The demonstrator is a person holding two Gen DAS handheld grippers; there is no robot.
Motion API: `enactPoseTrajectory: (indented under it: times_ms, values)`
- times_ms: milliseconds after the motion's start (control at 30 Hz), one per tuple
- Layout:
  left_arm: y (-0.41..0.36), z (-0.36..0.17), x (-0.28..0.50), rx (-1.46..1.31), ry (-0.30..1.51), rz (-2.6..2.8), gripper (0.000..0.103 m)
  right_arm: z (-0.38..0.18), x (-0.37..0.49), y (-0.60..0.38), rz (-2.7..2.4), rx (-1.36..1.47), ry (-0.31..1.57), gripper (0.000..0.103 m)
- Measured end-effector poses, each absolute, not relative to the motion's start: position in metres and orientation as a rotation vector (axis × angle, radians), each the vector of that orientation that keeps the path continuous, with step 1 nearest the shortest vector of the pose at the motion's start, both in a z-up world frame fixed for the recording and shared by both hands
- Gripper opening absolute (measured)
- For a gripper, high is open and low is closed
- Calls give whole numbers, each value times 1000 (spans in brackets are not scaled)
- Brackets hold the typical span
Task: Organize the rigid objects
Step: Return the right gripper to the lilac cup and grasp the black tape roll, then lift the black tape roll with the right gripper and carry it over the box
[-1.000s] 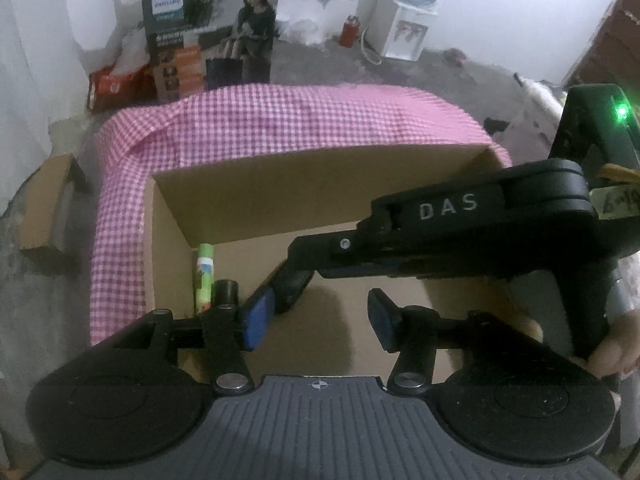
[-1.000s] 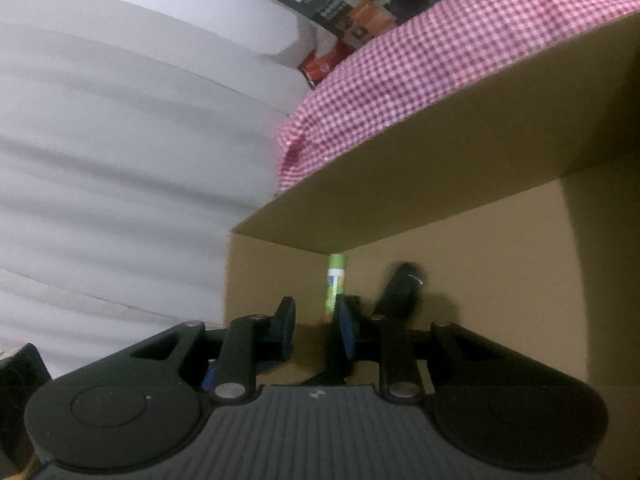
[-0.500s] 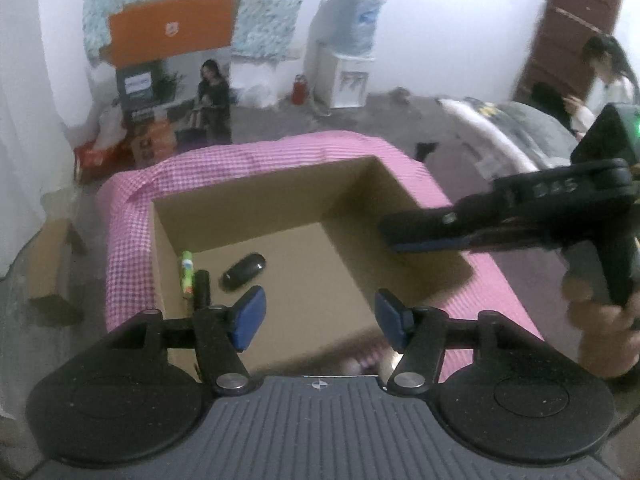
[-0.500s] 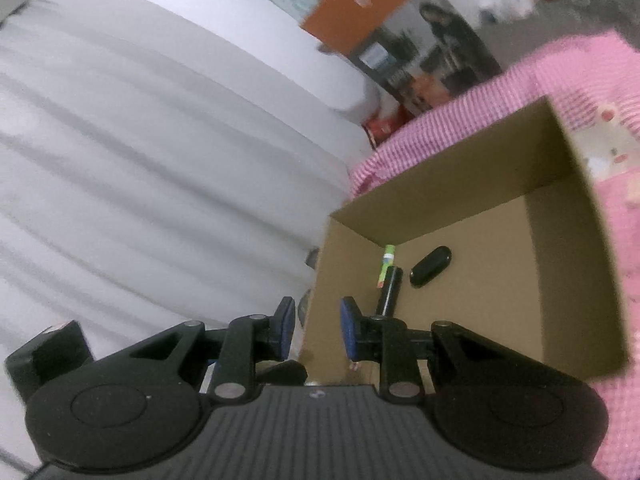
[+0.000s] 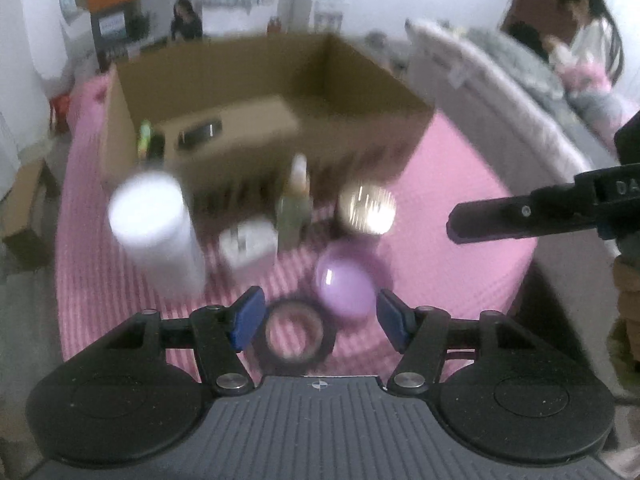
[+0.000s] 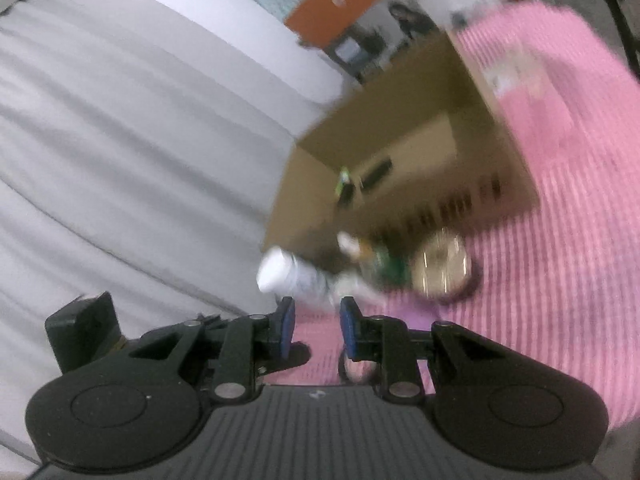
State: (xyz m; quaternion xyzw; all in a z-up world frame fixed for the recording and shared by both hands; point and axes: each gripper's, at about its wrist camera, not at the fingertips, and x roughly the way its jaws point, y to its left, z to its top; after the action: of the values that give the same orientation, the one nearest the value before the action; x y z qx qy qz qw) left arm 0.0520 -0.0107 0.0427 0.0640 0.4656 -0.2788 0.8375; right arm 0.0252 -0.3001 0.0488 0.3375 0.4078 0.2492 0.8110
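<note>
My left gripper (image 5: 320, 316) hangs over the pink cloth (image 5: 452, 216) with its jaws spread and empty; a black ring (image 5: 295, 336) and a purple ball (image 5: 345, 285) lie just ahead of them. Beyond stand a white bottle (image 5: 154, 232), a green bottle (image 5: 295, 216) and a shiny round lid (image 5: 367, 209), all in front of the box (image 5: 360, 92). Two dark things and a green tube (image 5: 145, 136) lie in the box. My right gripper (image 6: 316, 330) has its jaws narrow, apart, gripping nothing.
</note>
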Motion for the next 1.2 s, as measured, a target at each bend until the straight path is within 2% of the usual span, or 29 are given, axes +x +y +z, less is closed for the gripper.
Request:
enactPoseTrajectory:
  times_ms: [367,833,1200]
  values:
    - [-13,-9,60,216,1048,-570,62,-27,26,-240,441,642,1050,26]
    - [-26,-21,54,285,1002,-607,61,-47,52,-204,398,581,1084,24]
    - [-40,-23,47,293,1009,-695,60,-36,34,-220,358,504,1094,25]
